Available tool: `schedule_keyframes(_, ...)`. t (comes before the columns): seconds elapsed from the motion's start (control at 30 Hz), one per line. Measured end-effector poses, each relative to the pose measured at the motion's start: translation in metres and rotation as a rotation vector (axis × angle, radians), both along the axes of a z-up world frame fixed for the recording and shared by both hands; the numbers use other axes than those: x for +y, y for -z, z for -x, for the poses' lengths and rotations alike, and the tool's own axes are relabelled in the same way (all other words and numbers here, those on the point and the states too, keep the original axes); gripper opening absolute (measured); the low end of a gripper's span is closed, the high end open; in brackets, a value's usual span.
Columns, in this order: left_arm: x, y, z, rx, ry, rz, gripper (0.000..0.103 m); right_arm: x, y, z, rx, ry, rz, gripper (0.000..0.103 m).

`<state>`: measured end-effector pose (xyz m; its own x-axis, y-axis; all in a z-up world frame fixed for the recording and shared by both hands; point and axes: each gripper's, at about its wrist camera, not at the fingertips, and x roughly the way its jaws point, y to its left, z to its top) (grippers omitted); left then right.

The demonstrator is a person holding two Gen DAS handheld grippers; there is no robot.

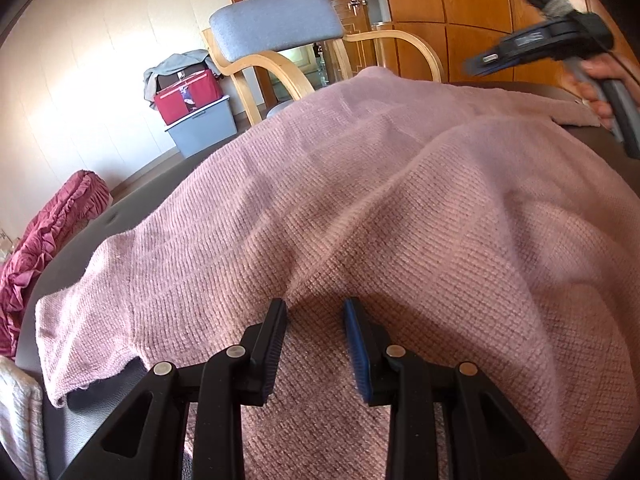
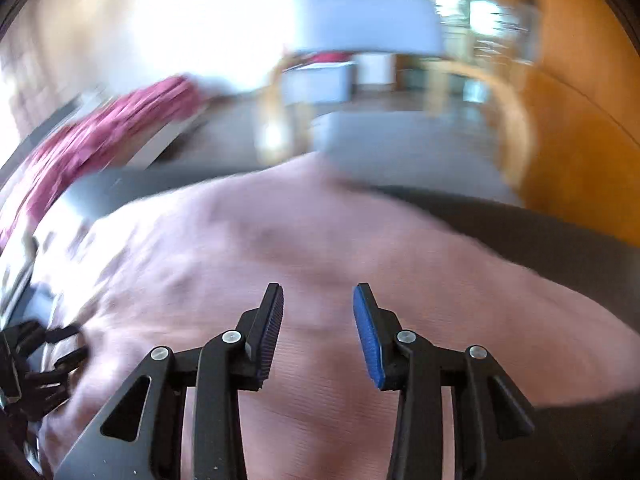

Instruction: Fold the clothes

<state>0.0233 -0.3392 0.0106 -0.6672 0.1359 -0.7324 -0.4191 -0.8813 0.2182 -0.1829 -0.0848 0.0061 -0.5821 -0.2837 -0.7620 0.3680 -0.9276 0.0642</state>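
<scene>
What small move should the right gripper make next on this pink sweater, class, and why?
Probably lower the right gripper onto the pink sweater and pinch its edge. Its jaws stand apart with nothing between them, above cloth that lies wrinkled and only partly folded on the dark table. The left gripper sits at the near hem.

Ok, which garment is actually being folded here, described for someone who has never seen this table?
Find the dark table in front of the grey-cushioned wooden chair. The pink knitted sweater lies spread across its top. Unlike the crumpled dark-red ruffled cloth at the table's left edge, it is pale and plain-knit.
</scene>
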Motion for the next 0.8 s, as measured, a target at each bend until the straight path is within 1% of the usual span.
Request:
schedule_keyframes(0.07, 0.001, 0.000, -0.001, 0.004, 0.002, 0.012, 0.030, -0.028, 0.019, 0.004, -0.015, -0.037, -0.051, 0.040)
schedule_keyframes(0.17, 0.000, -0.003, -0.001, -0.003, 0.001, 0.010, 0.030, -0.024, 0.050, 0.011, -0.043, -0.010, -0.132, 0.040)
schedule_keyframes(0.2, -0.002, -0.006, -0.001, -0.011, 0.005, -0.009, 0.030, -0.022, 0.055, 0.006, -0.036, 0.004, -0.135, 0.040)
schedule_keyframes(0.23, -0.005, -0.011, 0.001, -0.022, 0.010, -0.036, 0.030, -0.015, 0.056, -0.002, -0.014, 0.017, -0.114, 0.040)
schedule_keyframes(0.27, -0.007, -0.019, 0.005, -0.010, 0.005, -0.053, 0.030, -0.008, 0.056, -0.009, 0.005, 0.031, -0.092, 0.040)
schedule_keyframes(0.37, -0.012, -0.047, 0.026, 0.070, -0.032, -0.085, 0.030, 0.017, 0.059, -0.019, 0.015, 0.075, -0.006, 0.040)
schedule_keyframes(0.4, -0.013, -0.056, 0.038, 0.089, -0.048, -0.095, 0.030, 0.024, 0.060, -0.022, 0.015, 0.087, 0.019, 0.040)
schedule_keyframes(0.47, -0.014, -0.071, 0.069, 0.120, -0.084, -0.113, 0.030, 0.025, 0.058, -0.022, 0.014, 0.095, 0.034, 0.041)
schedule_keyframes(0.53, -0.014, -0.075, 0.104, 0.089, -0.117, -0.166, 0.030, 0.022, 0.058, -0.024, 0.017, 0.098, 0.034, 0.042)
schedule_keyframes(0.6, -0.014, -0.069, 0.144, 0.010, -0.148, -0.230, 0.030, 0.022, 0.058, -0.024, 0.023, 0.098, 0.027, 0.042)
schedule_keyframes(0.7, -0.005, -0.057, 0.188, -0.090, -0.165, -0.287, 0.030, 0.028, 0.065, -0.023, 0.023, 0.100, 0.034, 0.043)
schedule_keyframes(0.77, 0.004, -0.051, 0.206, -0.116, -0.150, -0.311, 0.030, 0.032, 0.070, -0.021, 0.022, 0.101, 0.040, 0.043)
schedule_keyframes(0.8, 0.010, -0.048, 0.213, -0.129, -0.126, -0.325, 0.034, 0.033, 0.072, -0.018, 0.022, 0.101, 0.039, 0.043)
